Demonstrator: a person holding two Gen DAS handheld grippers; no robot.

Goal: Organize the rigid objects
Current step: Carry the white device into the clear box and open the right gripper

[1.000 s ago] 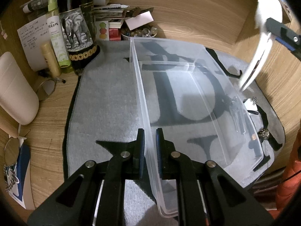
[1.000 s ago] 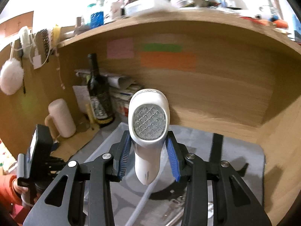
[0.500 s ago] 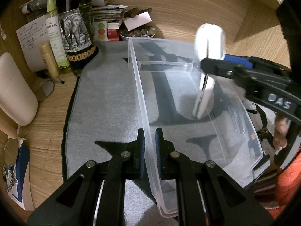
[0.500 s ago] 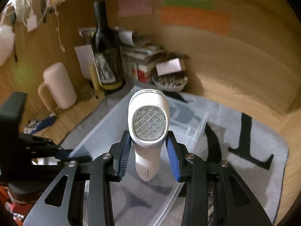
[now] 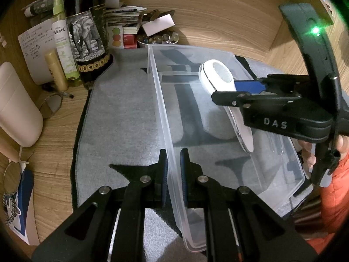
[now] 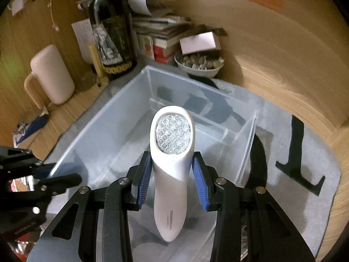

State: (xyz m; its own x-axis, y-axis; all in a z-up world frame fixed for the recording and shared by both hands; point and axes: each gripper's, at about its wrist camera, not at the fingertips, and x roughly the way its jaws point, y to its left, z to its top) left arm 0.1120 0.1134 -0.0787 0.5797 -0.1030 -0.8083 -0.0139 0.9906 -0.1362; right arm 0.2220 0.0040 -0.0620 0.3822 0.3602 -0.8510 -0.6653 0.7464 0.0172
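- White plastic handheld device with an oval faceted lens head (image 6: pixel 172 152): clamped at its neck between the blue pads of the right gripper (image 6: pixel 172 183), head forward, tail down; it hangs inside the clear plastic storage bin (image 5: pixel 218 131), above the floor, tail not clearly touching.
- From the left wrist view the same device (image 5: pixel 220 80) sits over the bin's big compartment, near the far divider, slanting down toward the near right wall.
- Neck grip likely chosen because it's the narrow waist: head can't slip through, lens stays unpinched.
- Left gripper (image 5: pixel 173 172): narrow, jaws closed on the bin's long left wall, one finger outside, one inside. Judged purpose: pin the light bin so it doesn't skid on the grey felt mat (image 5: pixel 122 118) during the drop.
- Bin otherwise looks bare; small side compartment on the right edge (image 6: pixel 246 144) has nothing in it that I can make out.
- Clutter behind, well apart: dark wine bottle with elephant label (image 5: pixel 87 35), white bowl of small trinkets (image 6: pixel 199 65), cream plastic jug (image 6: pixel 51 74).
- Change vs a second ago: device was up in the air outside the bin's right side; half a second ago it was just over the rim; now it's lower and deeper inside, tilted flatter. Left gripper's hold on the wall unchanged, bin hasn't shifted.
- Next, by judgement: lower till the tail rests, then open.
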